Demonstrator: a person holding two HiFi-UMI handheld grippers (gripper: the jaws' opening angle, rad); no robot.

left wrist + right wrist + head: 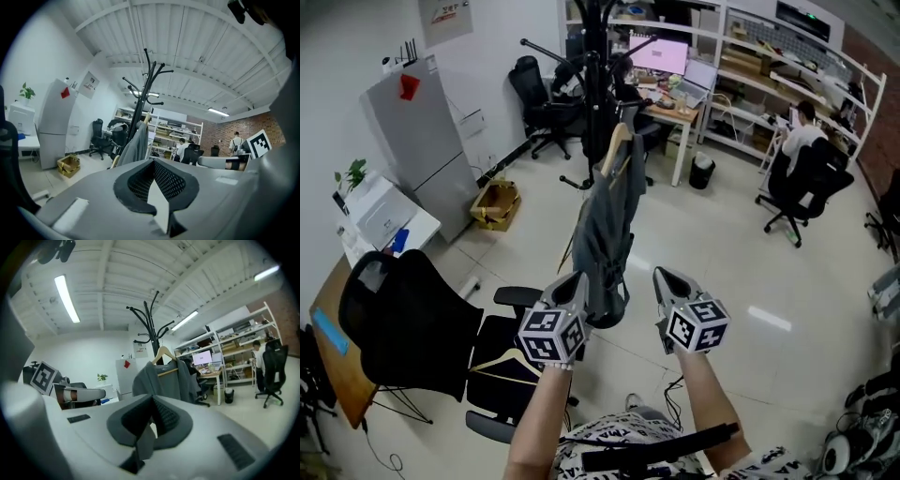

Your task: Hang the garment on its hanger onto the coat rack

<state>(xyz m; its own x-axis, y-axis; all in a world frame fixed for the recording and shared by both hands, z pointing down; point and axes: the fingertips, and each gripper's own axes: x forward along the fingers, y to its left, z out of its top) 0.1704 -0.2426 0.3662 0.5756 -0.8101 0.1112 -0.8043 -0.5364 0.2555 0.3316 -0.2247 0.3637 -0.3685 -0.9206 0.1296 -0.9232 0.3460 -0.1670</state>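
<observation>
My left gripper (577, 278) and right gripper (662, 275) sat low before me, each with its fingers shut together on nothing. They had no load to carry: just beyond them the grey garment (606, 234) hung on its wooden hanger (615, 150), which I judged hooked onto the black coat rack (595, 56) behind.

We see a grey cloth jacket (605, 230), a smooth wooden hanger (616, 147), a black metal rack (596, 75), a glossy floor (722, 258).
</observation>
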